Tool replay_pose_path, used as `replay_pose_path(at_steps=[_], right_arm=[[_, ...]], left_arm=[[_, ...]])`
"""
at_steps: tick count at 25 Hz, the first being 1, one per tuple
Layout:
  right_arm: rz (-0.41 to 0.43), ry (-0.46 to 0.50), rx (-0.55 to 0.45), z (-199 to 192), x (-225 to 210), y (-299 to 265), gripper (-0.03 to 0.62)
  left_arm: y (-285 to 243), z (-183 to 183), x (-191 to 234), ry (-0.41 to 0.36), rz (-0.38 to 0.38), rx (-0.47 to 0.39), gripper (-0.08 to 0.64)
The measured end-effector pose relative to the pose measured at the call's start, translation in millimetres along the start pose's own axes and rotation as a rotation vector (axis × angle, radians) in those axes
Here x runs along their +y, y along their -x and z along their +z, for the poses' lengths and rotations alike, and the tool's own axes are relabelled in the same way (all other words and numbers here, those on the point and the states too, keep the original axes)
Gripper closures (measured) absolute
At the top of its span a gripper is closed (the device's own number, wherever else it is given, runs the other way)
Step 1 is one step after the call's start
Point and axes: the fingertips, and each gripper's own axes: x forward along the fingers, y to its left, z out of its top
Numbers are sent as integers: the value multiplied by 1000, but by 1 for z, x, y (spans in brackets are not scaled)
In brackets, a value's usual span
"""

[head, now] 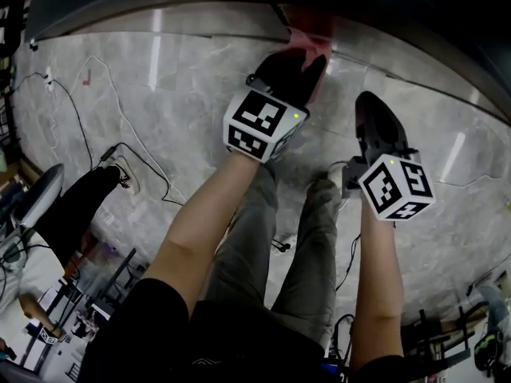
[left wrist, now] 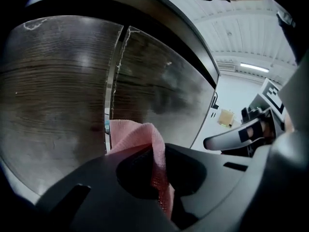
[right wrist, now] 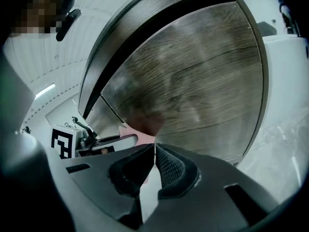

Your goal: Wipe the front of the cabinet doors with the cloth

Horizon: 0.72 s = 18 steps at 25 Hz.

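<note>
**A:** Which one carries the cloth?

**B:** The left gripper [left wrist: 155,158]. Its jaws are pinching the pink cloth [left wrist: 137,132], and a fold of it stands up past the tips.

**A:** And where is the cloth from the cabinet doors [left wrist: 58,95]?

**B:** It is straight ahead of the jaws, low on the doors, just at the vertical gap [left wrist: 112,81] between the two. It seems to touch the wood, but I cannot say this surely.

**A:** What about the other one?

**B:** The right gripper [right wrist: 153,153] has its jaws pressed together, with nothing between them. It points at the doors on the right side of the gap, a little further back from them.

**A:** So which one should wipe?

**B:** I think the left one. Most of the door surface lies above the cloth and to both sides of the gap, so the stroke should go upward or sideways from there.
</note>
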Motion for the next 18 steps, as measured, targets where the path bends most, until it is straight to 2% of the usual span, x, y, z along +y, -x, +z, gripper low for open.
replay_pose_path(at_steps=[9, 14, 18], right_arm=[[-42, -32, -23, 2, -29, 25, 554], [-72, -57, -34, -4, -52, 34, 554], [-89, -61, -51, -8, -82, 60, 554]], left_arm=[[-31, 18, -35, -46, -65, 0, 551], [-56, 12, -57, -69, -120, 20, 551], [-80, 8, -97, -100, -165, 26, 551]])
